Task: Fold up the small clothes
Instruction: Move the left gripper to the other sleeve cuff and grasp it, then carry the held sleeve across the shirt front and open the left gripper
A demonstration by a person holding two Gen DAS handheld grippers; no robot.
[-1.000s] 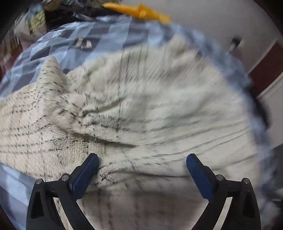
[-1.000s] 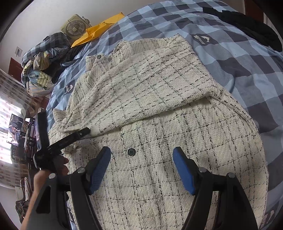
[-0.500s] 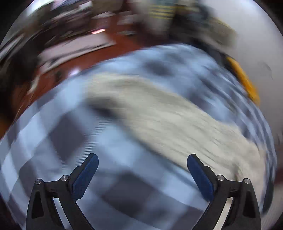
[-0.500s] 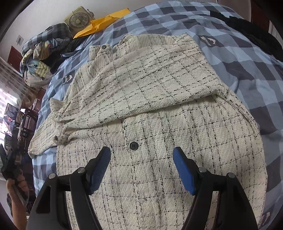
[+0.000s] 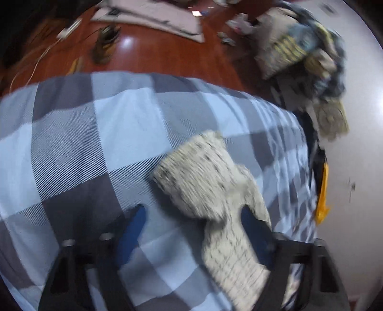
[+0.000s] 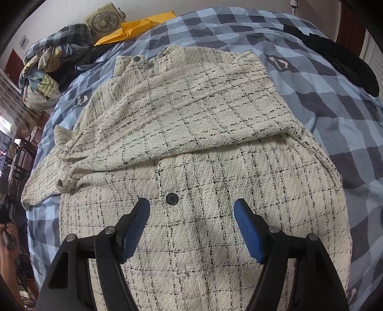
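A cream jacket with black checks (image 6: 191,119) lies on the blue checked bedspread (image 6: 335,119), one sleeve folded across its chest. My right gripper (image 6: 191,215) hovers open over the lower front, a black button (image 6: 171,198) between its fingers. In the blurred left wrist view the jacket's other sleeve (image 5: 205,181) stretches over the bedspread (image 5: 95,143). My left gripper (image 5: 194,227) is closing around this sleeve. The cloth lies against the right finger, and the left finger (image 5: 134,227) stands apart from it. A hand (image 6: 8,236) shows at the far left edge.
A heap of clothes (image 6: 47,71), a small fan (image 6: 103,22) and a yellow envelope (image 6: 138,26) sit at the bed's far left. A black garment (image 6: 335,57) lies at the far right. Beyond the bed edge is red-brown floor (image 5: 155,55) with cables and papers.
My left gripper swung off the jacket body to the sleeve end near the bed's edge, rolled over, and its jaws narrowed. The right gripper has hardly moved.
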